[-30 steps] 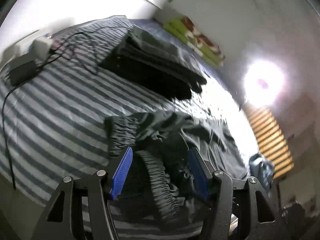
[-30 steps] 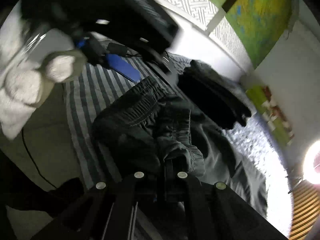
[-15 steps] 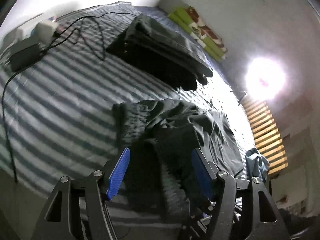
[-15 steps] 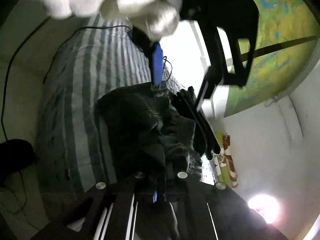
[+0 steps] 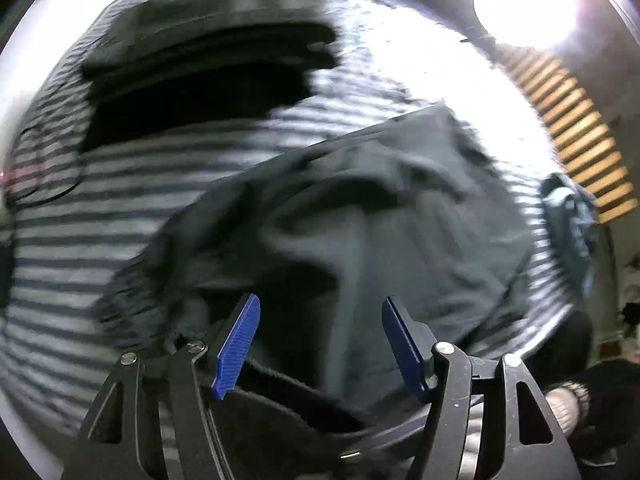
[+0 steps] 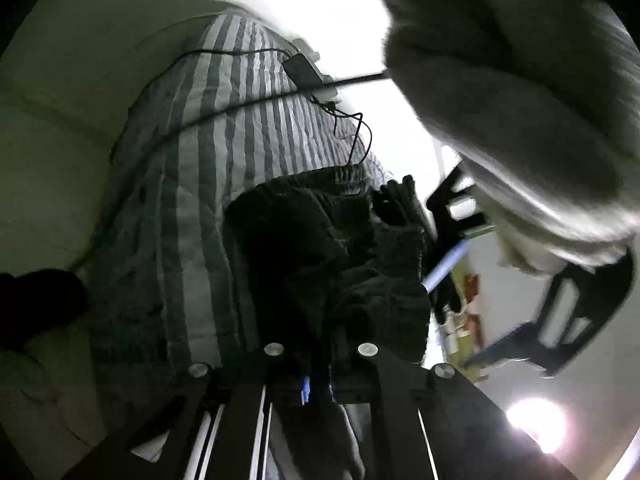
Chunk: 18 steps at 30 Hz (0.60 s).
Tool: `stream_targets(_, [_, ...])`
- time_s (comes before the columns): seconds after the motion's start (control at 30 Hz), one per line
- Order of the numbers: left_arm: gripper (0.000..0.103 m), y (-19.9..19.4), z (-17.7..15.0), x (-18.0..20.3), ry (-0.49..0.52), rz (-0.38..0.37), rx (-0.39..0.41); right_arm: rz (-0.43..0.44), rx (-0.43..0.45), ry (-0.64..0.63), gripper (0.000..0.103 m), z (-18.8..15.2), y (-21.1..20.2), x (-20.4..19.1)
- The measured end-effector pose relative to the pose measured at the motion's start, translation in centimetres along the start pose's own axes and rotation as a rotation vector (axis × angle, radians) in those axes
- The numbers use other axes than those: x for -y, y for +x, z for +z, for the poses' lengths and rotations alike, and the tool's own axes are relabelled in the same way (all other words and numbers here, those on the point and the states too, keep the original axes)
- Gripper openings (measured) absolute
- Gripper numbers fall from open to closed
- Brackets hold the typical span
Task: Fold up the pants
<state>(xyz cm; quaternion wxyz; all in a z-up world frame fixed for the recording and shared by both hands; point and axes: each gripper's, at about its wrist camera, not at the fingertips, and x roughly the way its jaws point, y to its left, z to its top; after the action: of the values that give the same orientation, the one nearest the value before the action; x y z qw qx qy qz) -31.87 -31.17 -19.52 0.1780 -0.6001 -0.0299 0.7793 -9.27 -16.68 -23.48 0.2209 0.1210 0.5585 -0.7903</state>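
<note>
Dark grey pants (image 5: 380, 220) lie crumpled on the striped bed (image 5: 60, 240). My left gripper (image 5: 320, 320) hangs over them, pointing steeply down; its blue pads stand wide apart with cloth under the gap, not pinched. In the right wrist view the pants (image 6: 320, 260) bunch up in front of my right gripper (image 6: 320, 360). Its fingers are nearly together on a fold of the cloth, and its jaws are starting to open. The left gripper (image 6: 444, 268) shows blurred at the right, under a fuzzy white sleeve (image 6: 520, 120).
A stack of folded dark clothes (image 5: 200, 60) lies further back on the bed. A blue garment (image 5: 568, 216) hangs at the bed's right edge. A bright lamp (image 5: 524, 0) glares top right. A charger block (image 6: 302, 68) and a cable (image 6: 352, 136) lie on the sheet.
The left gripper swept sideways from the waistband end to above the pant legs and tipped downward. The right gripper rolled and sank, with the cloth still in it.
</note>
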Motion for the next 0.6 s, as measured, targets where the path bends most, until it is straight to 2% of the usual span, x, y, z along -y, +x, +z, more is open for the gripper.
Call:
stream_targets(0.1, [0.066, -1.8, -1.8, -3.6, -0.074, 0.069, 0.001, 0.061, 0.012, 0.054, 0.015, -0.3, -0.5, 1.0])
stream_targets(0.2, [0.066, -4.1, -4.2, -6.7, -0.130, 0.141, 0.019, 0.135, 0.035, 0.118, 0.028, -0.5, -1.3, 2.3])
stream_targets(0.27, [0.067, -6.0, -5.7, -8.1, -0.165, 0.137, 0.057, 0.161, 0.041, 0.151, 0.031, -0.5, -1.7, 2.9])
stream_targets(0.3, [0.067, -7.0, -6.6, -8.2, -0.172, 0.112, 0.091, 0.182, 0.043, 0.170, 0.032, -0.6, -2.0, 3.3])
stream_targets(0.37, [0.068, -7.4, -7.3, -8.0, -0.162, 0.112, 0.112, 0.206, 0.048, 0.190, 0.046, -0.5, -3.1, 3.8])
stream_targets(0.4, [0.068, -7.3, -7.5, -7.7, -0.159, 0.109, 0.120, 0.245, 0.058, 0.208, 0.047, -0.8, -3.6, 4.3])
stream_targets(0.47, [0.068, -6.7, -7.7, -7.3, -0.160, 0.093, 0.119, 0.270, 0.063, 0.238, 0.048, -1.9, -4.0, 5.2])
stream_targets(0.57, [0.068, -5.6, -7.0, -5.4, -0.098, 0.134, 0.132, 0.405, 0.044, 0.350, 0.049, -4.5, -4.1, 7.7])
stream_targets(0.6, [0.068, -5.2, -6.5, -4.9, -0.070, 0.138, 0.139, 0.460, 0.021, 0.427, 0.049, -6.2, -4.0, 9.3])
